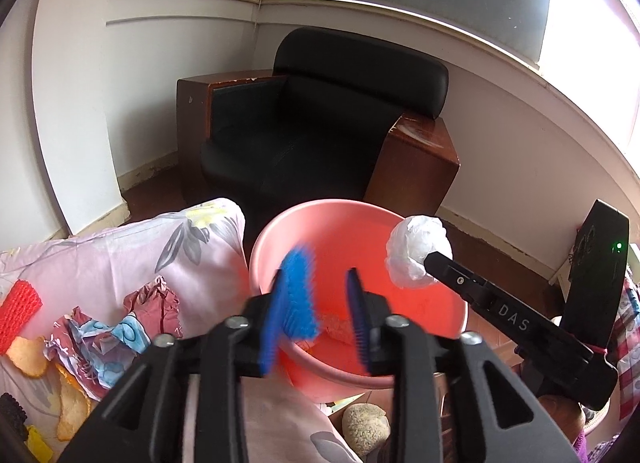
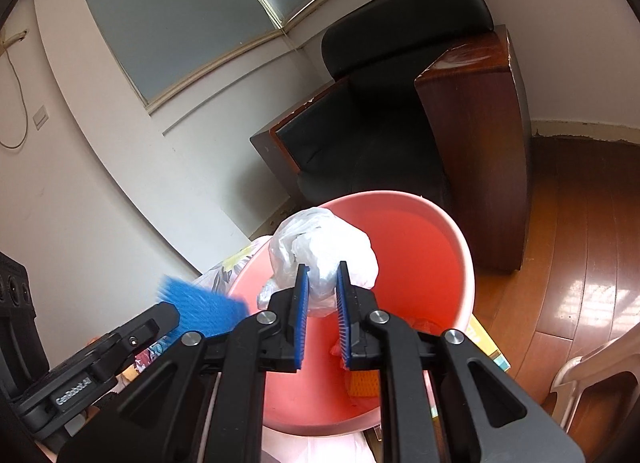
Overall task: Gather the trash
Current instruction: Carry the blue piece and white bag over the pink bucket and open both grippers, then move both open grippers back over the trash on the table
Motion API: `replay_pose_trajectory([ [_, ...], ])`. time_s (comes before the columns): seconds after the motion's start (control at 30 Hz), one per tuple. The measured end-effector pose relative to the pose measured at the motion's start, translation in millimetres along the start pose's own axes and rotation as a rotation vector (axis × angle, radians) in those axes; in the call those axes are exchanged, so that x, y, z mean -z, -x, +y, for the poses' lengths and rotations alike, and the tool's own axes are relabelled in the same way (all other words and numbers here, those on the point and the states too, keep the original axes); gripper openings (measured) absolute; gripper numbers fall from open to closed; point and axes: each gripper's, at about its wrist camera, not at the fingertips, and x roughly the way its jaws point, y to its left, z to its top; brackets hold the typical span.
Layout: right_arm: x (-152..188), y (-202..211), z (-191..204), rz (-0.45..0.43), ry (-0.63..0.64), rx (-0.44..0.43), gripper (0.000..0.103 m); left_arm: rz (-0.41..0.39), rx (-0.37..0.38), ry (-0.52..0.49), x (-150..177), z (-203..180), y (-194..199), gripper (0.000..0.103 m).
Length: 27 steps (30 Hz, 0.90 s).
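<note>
A pink plastic bucket (image 1: 400, 223) stands beside the floral-sheeted surface; it also shows in the right wrist view (image 2: 448, 247). My right gripper (image 2: 322, 279) is shut on a crumpled white plastic bag (image 2: 320, 251) and holds it over the bucket's rim; the bag shows in the left wrist view (image 1: 416, 251) too. My left gripper (image 1: 324, 295) is open and empty above the bucket's near edge. Some trash lies at the bucket's bottom (image 2: 362, 381).
On the floral sheet (image 1: 120, 255) lie crumpled wrappers (image 1: 120, 327), orange peels (image 1: 28, 355) and a red foam net (image 1: 18, 307). A black armchair (image 1: 320, 123) stands behind the bucket. Wooden floor (image 2: 580, 243) lies to the right, with a plastic chair (image 2: 592, 375).
</note>
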Motion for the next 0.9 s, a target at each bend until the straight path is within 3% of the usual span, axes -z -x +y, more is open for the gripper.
replay_pose_trajectory([
  [0.17, 0, 0, -3, -0.004, -0.010, 0.005, 0.014, -0.009, 0.002, -0.008, 0, 0, 4, 0.047],
  [0.37, 0, -2, -4, 0.006, -0.021, 0.019, 0.015, -0.016, 0.003, -0.001, 1, 2, 13, 0.051],
  [0.5, 1, -4, -4, 0.014, -0.040, 0.019, 0.037, -0.020, 0.001, 0.007, 2, 3, 20, 0.052],
  [0.9, 5, 1, 0, -0.005, -0.009, -0.007, 0.038, -0.041, -0.028, 0.032, 10, 22, 47, 0.058],
])
